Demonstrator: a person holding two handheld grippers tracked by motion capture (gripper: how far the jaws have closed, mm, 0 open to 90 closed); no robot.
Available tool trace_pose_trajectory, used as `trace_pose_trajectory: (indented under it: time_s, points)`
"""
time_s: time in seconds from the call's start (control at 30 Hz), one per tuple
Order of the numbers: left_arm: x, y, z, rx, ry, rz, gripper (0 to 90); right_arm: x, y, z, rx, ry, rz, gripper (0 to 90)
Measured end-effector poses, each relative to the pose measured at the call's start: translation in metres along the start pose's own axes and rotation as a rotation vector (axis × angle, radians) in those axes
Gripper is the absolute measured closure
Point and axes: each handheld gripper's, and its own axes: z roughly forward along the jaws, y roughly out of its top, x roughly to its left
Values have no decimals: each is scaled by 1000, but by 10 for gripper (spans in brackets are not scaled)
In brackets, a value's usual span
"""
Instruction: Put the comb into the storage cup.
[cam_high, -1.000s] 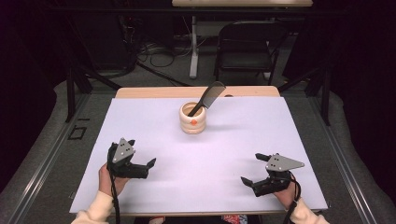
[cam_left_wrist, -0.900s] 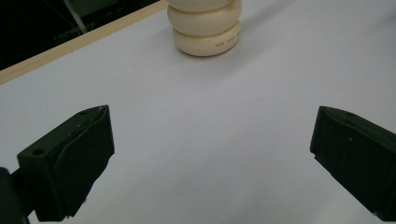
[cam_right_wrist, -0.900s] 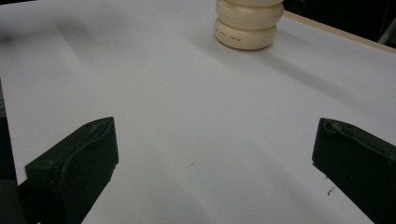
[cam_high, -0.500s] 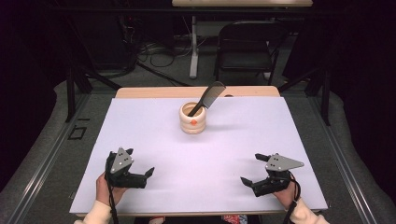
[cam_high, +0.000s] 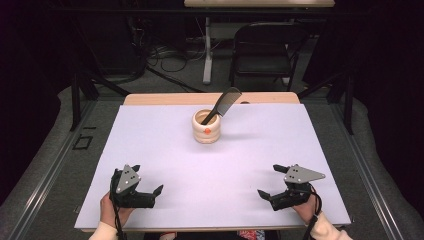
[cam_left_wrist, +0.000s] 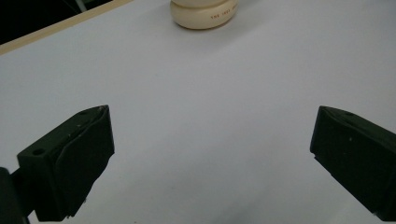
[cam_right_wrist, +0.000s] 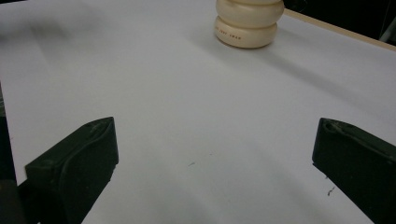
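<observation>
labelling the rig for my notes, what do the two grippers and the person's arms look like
Both the left gripper and the right gripper are handheld, with matte black bodies and two blocky black jaws each. Each carries a grey three-cornered plate on top, marked with small dark holes. A black cable trails from each gripper back past the wrist. The person wears light, cream-coloured sleeves, seen at the cuffs.

Dark room; a black chair (cam_high: 270, 47) stands beyond the surface's (cam_high: 150, 150) far edge, cables (cam_high: 165, 52) strewn over grey floor (cam_high: 45, 150).
</observation>
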Motion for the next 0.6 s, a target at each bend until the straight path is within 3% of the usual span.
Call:
trace_pose_trajectory:
  time_s: [0.6]
  points:
    - [-3, -8, -7, -4, -9, -10, 0, 0, 0, 0, 1, 0, -2, 0]
